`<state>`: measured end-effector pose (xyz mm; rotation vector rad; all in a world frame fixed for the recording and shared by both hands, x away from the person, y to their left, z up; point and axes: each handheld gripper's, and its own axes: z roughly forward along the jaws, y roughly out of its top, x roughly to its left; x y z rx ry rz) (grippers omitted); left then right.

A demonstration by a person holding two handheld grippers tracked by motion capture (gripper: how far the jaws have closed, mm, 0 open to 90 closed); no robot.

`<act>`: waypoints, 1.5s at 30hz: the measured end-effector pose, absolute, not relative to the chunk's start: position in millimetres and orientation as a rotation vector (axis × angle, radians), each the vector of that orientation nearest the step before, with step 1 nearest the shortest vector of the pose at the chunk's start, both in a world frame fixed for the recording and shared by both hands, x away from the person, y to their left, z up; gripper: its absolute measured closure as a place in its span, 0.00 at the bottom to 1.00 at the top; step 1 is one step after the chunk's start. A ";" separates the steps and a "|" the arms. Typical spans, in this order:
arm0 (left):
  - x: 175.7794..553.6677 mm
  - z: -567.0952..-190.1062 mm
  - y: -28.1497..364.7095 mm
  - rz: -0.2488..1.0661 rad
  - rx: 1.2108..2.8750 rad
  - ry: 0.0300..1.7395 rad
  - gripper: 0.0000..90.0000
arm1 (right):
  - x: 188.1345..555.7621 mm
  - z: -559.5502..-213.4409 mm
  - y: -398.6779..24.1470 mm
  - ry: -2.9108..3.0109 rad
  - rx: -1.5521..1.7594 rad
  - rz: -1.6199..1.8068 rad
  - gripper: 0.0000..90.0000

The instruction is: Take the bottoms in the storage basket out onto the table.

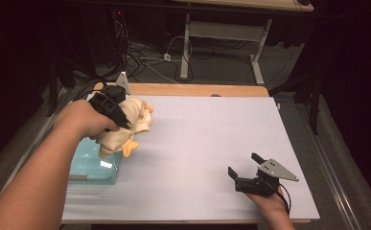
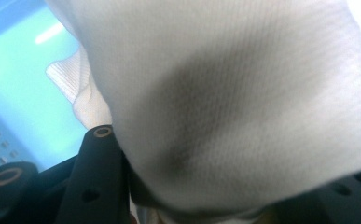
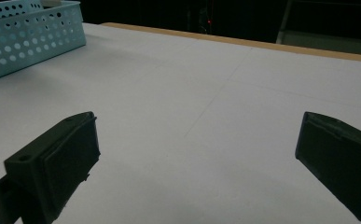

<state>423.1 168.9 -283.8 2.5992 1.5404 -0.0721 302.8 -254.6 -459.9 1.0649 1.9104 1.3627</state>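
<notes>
Basket point(image 1: 94, 165), teal, under cream plush toy point(image 1: 125, 127) clamped by left gripper point(image 1: 118, 115); right gripper point(image 1: 248, 167) jaws spread, empty.

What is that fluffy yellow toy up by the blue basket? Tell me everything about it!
The plush toy looks soft and cream-yellow, with small orange bits, one sticking out near its bottom, maybe a foot. Up close its fabric looks finely knitted. The left gripper is shut on it and holds it over the near right edge of the light blue basket, at the table's left side. What animal it is I cannot tell, because the hand and gripper cover part of it.
</notes>
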 end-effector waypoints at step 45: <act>429.3 -421.6 37.2 -0.076 2.655 1.167 0.40 | 303.4 -461.1 -254.7 1.925 1.057 1.357 0.00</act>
